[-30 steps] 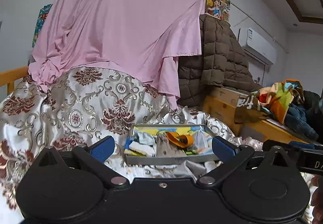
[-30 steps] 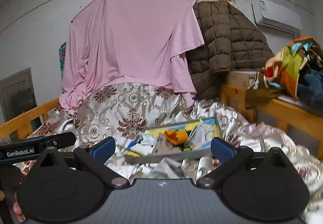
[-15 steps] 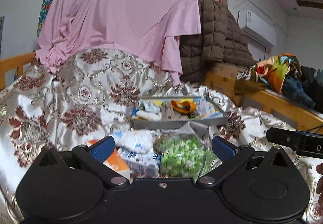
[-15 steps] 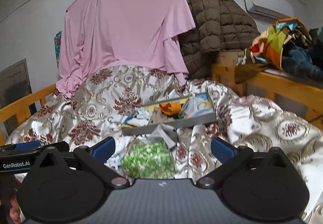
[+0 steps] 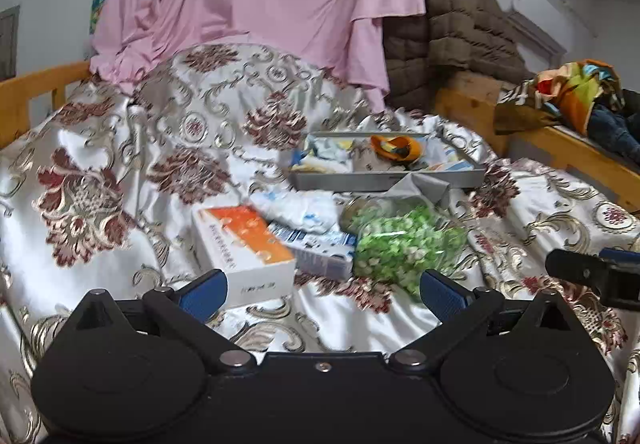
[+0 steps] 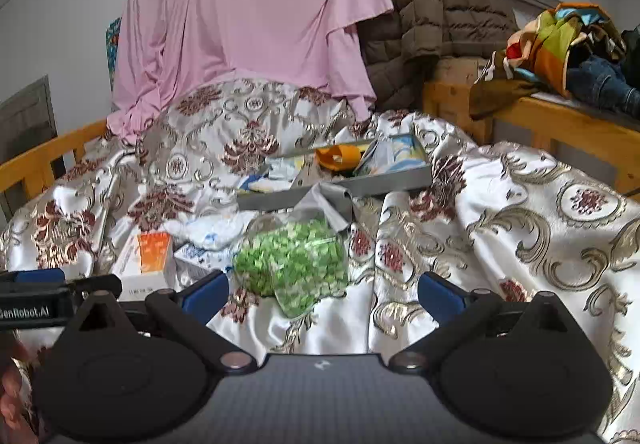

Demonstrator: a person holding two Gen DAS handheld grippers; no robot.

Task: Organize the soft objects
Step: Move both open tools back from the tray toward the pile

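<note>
1. Holding: shallow grey rectangular tray (image 5: 386,180) on the floral satin bedspread (image 5: 120,172), already carrying an orange curled strap (image 5: 394,148), pale folded cloths (image 5: 328,156) and other soft pieces too blurred to name.
2. Hanging: grey cloth (image 6: 332,200) draped over the tray's near rim, half in, half out.
3. Lying loose near the tray: clear bag of green and white soft pieces (image 5: 404,244), crumpled white and blue wrapper (image 5: 304,210), white and orange carton (image 5: 244,248), small blue and white box (image 5: 316,252).
4. Left claw (image 5: 322,290): released, jaws wide, empty, just short of the carton and bag.
5. Right claw (image 6: 322,292): released, empty, facing the green bag.
6. Judged status: partly done; several bedspread items remain to be sorted.
</note>
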